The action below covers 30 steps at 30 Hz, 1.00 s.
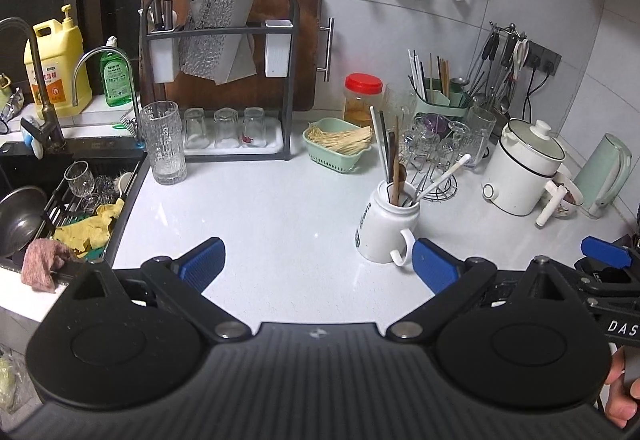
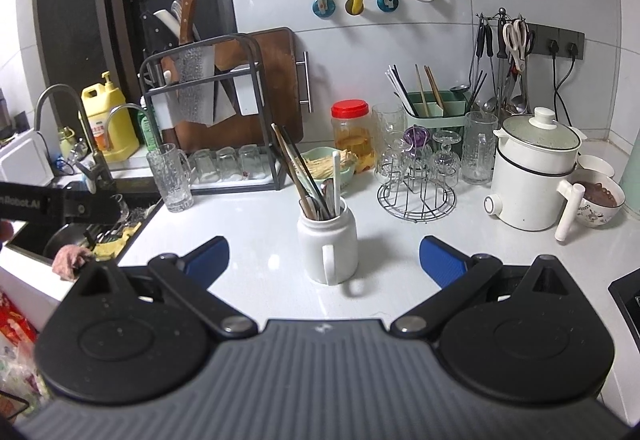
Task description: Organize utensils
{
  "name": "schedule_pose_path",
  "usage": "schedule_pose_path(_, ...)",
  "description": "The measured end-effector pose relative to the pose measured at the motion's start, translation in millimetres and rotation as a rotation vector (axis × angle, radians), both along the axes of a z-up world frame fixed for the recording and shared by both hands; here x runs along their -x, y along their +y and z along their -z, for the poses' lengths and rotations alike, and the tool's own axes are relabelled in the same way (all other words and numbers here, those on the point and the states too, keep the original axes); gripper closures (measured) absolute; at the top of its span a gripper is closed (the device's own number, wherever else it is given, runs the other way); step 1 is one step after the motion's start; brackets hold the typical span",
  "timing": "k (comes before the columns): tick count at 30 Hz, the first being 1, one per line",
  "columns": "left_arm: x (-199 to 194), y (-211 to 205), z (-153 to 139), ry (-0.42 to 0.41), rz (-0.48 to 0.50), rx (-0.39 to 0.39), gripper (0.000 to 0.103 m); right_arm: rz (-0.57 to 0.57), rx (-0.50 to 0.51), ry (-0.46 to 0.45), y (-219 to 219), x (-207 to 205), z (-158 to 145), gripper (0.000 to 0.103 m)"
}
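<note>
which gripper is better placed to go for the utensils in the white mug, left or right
Right, probably. The white mug sits almost centred ahead of the open right gripper, its utensils standing straight in front. For the left gripper, also open, the mug lies off toward its right finger.

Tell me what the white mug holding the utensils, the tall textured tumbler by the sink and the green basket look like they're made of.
White mug: probably glazed ceramic; glossy, opaque, thick handle.
Tall tumbler: most likely pressed glass; clear with a bumpy pattern, though clear plastic can't be ruled out.
Green basket: looks like matte moulded plastic; pale green, slotted sides.
</note>
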<state>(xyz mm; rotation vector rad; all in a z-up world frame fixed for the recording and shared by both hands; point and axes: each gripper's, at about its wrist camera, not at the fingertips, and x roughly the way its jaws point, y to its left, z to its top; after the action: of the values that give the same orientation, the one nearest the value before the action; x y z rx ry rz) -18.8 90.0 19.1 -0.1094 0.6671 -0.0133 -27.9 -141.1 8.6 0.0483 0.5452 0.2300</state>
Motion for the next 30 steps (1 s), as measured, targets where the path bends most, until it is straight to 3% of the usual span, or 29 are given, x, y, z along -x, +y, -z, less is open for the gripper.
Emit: schedule_pose_path(30, 16.7, -20.9, -5.6, -0.011, 0.01, -0.024, 0.002, 0.003, -0.014, -0.012, -10.1, 10.2, 0.3, 0.0)
